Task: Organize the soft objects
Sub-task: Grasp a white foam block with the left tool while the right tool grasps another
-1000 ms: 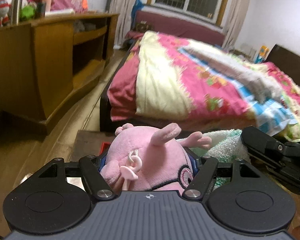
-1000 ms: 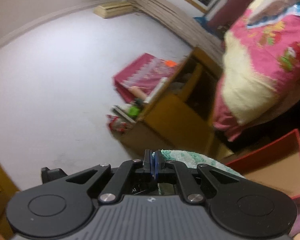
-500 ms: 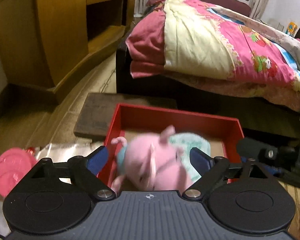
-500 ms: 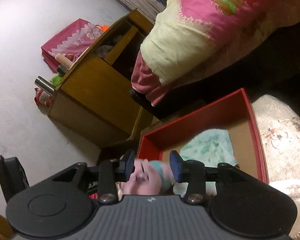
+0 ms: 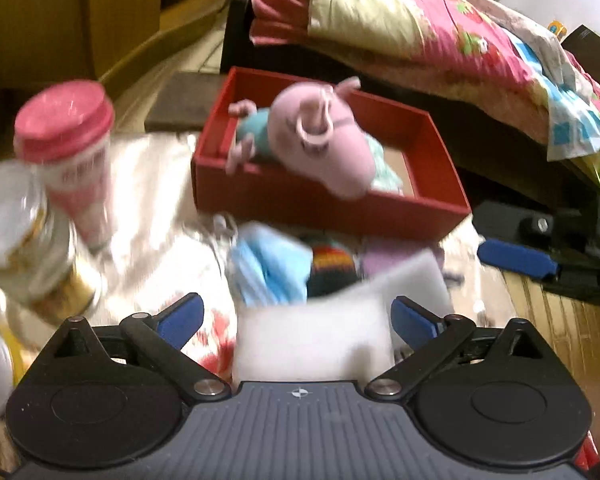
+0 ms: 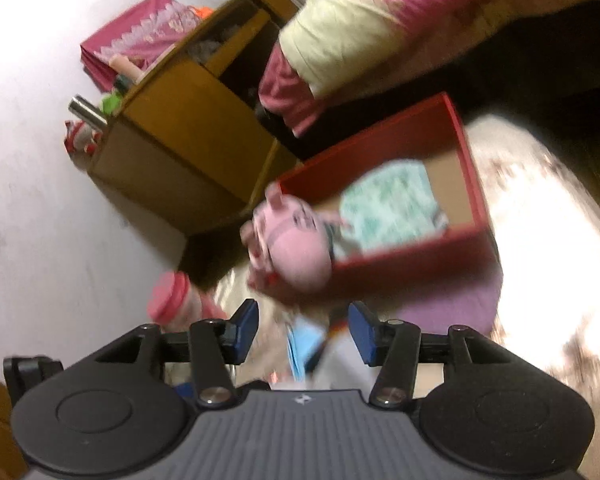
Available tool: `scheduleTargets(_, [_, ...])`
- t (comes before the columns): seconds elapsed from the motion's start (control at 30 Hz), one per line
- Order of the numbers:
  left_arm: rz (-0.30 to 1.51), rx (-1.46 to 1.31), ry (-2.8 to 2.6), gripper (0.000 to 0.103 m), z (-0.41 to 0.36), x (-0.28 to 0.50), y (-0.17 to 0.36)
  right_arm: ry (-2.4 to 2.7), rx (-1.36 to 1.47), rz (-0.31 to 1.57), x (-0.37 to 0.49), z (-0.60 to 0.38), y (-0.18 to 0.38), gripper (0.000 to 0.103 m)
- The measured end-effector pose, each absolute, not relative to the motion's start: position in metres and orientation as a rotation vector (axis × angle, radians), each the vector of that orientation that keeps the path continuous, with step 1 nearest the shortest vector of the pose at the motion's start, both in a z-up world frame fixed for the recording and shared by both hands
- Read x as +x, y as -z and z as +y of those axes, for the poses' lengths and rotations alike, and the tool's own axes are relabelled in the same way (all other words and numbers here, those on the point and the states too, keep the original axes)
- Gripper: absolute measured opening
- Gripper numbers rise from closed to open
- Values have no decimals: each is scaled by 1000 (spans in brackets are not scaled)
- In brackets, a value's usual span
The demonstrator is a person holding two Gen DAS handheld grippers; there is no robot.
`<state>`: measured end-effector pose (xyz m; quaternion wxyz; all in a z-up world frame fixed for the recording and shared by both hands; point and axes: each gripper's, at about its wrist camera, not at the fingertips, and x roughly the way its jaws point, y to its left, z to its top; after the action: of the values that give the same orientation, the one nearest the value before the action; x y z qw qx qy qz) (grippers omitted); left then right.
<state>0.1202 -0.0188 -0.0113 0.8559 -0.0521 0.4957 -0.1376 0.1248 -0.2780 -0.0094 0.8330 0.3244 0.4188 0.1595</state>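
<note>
Two soft things already lie in the open red cardboard box (image 5: 440, 148): a pink plush pig in a teal shirt (image 5: 320, 140) and, under it, a folded mint-green fluffy towel (image 6: 388, 204). The pig sprawls across the box's near wall, its snout hanging over the rim toward the cameras and its body and legs trailing back toward the far left corner, so its long axis runs slantwise across the box rather than along it. Judging by that careless lie, it looks dropped in, not set down.

The left gripper (image 5: 296, 316) has just been spreading its jaws and they now stand wide, gripping nothing; a white foam-like block (image 5: 316, 340) lies under the gap between the blue pads without touching them, likely the next pick. The right gripper (image 6: 302, 330) has also just been parting its jaws, which stand partly apart with nothing clasped between them.

Just in front of the box, a light blue cloth (image 5: 268, 272), a dark knitted piece with rainbow stripes (image 5: 332, 264) and a lilac cloth (image 6: 452, 304) are heaped on the pale patterned table cover (image 6: 548, 240), evidently waiting their turn. To the left stand a pink-lidded plastic cup (image 5: 66, 128) and a clear jar with a gold label (image 5: 36, 240); motion blur hides finer detail.
</note>
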Motion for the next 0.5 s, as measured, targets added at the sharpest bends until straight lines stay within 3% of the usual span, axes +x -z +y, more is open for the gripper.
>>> scheduleTargets(0.5, [1140,-282,278,98,-2,126,41,-315,655,946,106,-271,25,36])
